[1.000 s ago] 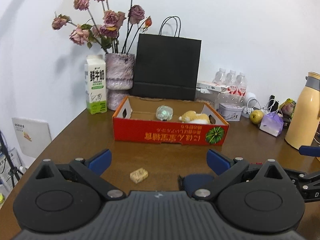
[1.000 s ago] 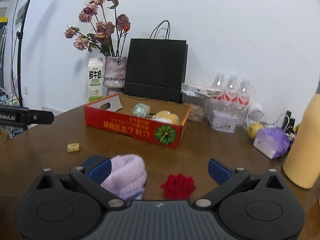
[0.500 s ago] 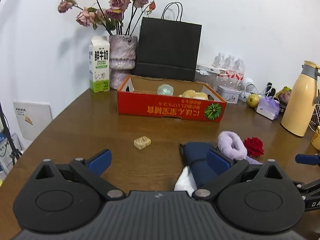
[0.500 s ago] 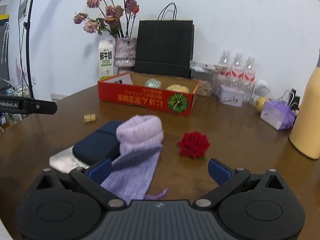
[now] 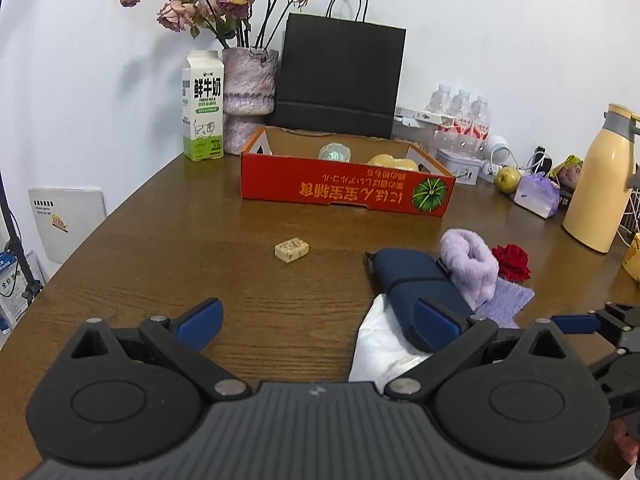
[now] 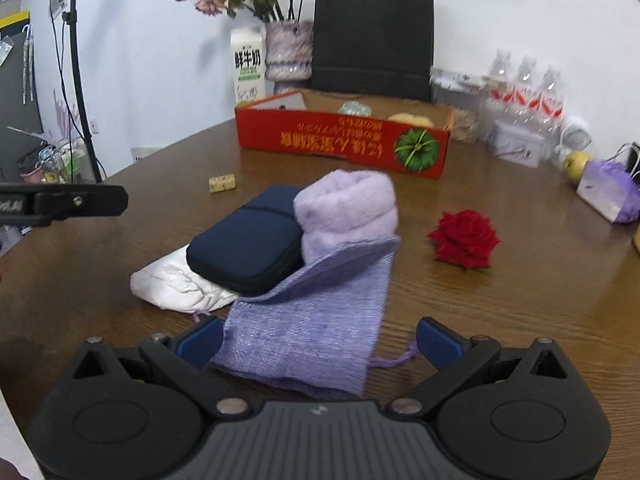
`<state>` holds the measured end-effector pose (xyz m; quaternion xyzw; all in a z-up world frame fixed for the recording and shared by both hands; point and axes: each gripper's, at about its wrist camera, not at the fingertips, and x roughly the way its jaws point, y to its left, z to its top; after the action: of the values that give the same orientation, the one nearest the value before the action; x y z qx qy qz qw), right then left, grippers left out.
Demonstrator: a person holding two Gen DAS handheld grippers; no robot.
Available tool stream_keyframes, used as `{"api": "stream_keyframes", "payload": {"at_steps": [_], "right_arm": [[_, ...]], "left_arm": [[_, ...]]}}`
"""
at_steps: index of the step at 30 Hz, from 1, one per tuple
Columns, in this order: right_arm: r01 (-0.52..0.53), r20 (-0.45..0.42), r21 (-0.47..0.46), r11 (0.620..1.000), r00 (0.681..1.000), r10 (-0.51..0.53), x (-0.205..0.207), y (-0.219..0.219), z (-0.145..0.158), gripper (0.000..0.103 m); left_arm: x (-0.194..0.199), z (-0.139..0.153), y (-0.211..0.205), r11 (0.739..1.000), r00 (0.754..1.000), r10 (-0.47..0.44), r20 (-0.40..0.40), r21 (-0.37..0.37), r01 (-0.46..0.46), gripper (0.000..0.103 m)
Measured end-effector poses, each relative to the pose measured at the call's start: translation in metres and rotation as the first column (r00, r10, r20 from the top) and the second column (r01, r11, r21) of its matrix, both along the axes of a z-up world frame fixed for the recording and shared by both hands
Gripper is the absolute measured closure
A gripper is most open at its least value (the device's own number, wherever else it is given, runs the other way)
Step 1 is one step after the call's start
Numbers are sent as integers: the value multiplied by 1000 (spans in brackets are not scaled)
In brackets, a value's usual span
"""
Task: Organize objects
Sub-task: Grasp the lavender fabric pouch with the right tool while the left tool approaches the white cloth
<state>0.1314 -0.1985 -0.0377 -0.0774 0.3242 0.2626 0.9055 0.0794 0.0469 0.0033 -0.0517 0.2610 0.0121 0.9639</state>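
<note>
A red cardboard box (image 5: 344, 192) (image 6: 340, 144) stands mid-table with a shiny ball (image 5: 334, 152) and a yellow item (image 5: 392, 162) inside. In front lie a small beige block (image 5: 292, 249) (image 6: 222, 183), a navy pouch (image 5: 416, 280) (image 6: 248, 240) on a white packet (image 6: 176, 280), a lilac rolled towel (image 5: 470, 264) (image 6: 346, 208), a lilac mesh bag (image 6: 316, 328) and a red rose (image 5: 512, 262) (image 6: 464, 238). My left gripper (image 5: 316, 322) is open and empty, the pouch by its right finger. My right gripper (image 6: 318, 340) is open, its fingers either side of the mesh bag's near end.
At the back stand a milk carton (image 5: 203, 106), a vase of dried roses (image 5: 249, 96), a black paper bag (image 5: 340, 80), water bottles (image 5: 460, 114), a tin (image 5: 458, 166), an apple (image 5: 507, 178) and a yellow thermos (image 5: 600, 184). The table edge curves away on the left.
Both grippers have pulled back toward me and away from the box. More of the pouch, towel, mesh bag and rose has come into view. Both stay open.
</note>
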Motion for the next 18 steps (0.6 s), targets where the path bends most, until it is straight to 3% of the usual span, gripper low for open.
{"api": "stream_keyframes", "payload": {"at_steps": [6, 18], "right_arm": [[-15, -52, -38, 999, 999, 13, 14, 19, -11, 0], [-22, -14, -14, 1000, 1000, 22, 21, 17, -16, 0]], "left_arm": [[1, -6, 1, 1000, 1000, -8, -24, 1, 8, 0], [7, -14, -2, 999, 998, -34, -61, 2, 35, 0]]}}
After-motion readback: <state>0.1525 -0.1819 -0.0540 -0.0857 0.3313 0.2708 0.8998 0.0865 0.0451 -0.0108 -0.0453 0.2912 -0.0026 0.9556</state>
